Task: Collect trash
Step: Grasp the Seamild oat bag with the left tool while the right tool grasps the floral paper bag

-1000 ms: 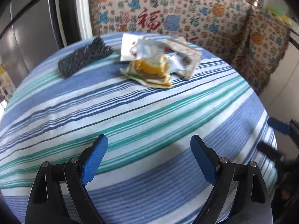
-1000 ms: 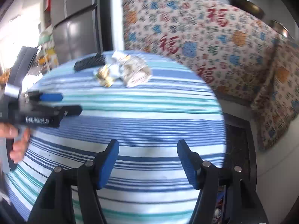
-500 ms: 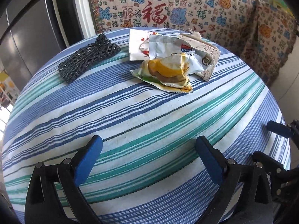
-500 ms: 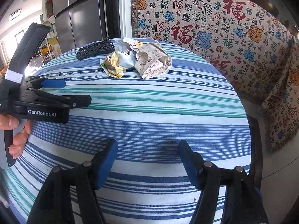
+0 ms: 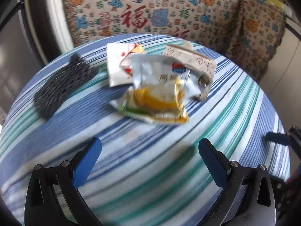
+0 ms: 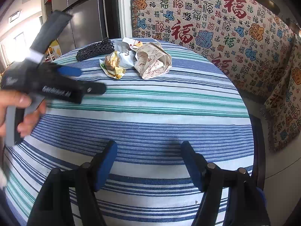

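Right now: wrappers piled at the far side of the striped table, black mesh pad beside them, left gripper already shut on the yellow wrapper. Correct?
Not quite. The left gripper is open and empty, short of the yellow wrapper, as the left wrist view shows. The rest holds: wrappers piled at the far side of the striped table, black mesh pad beside them.

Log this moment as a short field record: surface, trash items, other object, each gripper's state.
surface: round table under a striped tablecloth
trash: yellow snack wrapper, silver wrapper, white packet, crumpled beige paper bag, all bunched together at the far side
other object: black mesh piece, left of the pile
left gripper: open, nothing between the fingers, short of the pile
right gripper: open, empty, over bare cloth
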`<action>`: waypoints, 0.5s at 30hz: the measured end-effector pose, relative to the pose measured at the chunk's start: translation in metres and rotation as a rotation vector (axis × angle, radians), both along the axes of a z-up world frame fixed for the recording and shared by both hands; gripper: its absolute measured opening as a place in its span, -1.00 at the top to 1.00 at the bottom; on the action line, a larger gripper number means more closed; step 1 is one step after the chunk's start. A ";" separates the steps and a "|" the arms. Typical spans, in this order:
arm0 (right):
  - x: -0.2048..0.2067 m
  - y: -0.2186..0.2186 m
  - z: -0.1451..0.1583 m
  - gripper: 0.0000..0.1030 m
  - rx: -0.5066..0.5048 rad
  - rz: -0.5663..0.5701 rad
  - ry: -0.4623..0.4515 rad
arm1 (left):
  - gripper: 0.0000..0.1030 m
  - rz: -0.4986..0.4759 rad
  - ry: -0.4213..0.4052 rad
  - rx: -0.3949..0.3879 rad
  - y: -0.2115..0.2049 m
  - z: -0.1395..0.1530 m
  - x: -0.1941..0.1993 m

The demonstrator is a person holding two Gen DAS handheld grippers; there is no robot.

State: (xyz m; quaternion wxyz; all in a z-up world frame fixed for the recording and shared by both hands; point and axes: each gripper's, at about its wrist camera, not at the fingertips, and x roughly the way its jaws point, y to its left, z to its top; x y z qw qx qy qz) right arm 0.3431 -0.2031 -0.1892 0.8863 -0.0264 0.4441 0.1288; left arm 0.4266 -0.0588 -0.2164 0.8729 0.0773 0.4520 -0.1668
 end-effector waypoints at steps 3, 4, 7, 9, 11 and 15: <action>0.001 0.000 0.000 -0.39 0.001 0.002 0.001 | -0.99 -0.055 -0.006 -0.013 -0.012 0.001 0.019; 0.001 0.000 0.000 -0.39 0.001 0.002 0.001 | -0.99 -0.053 -0.029 0.004 -0.018 0.003 0.025; 0.001 0.000 0.000 -0.39 0.001 0.002 0.002 | -0.99 -0.050 -0.074 0.036 -0.029 0.006 0.035; 0.002 0.000 0.001 -0.40 0.003 0.003 0.004 | -0.84 -0.055 -0.093 0.043 -0.032 0.005 0.038; 0.002 0.000 0.001 -0.40 0.004 0.004 0.005 | -0.55 -0.059 -0.082 0.035 -0.030 0.004 0.038; 0.002 0.000 0.001 -0.41 0.002 0.007 0.007 | -0.35 -0.059 -0.109 0.020 -0.019 0.010 0.020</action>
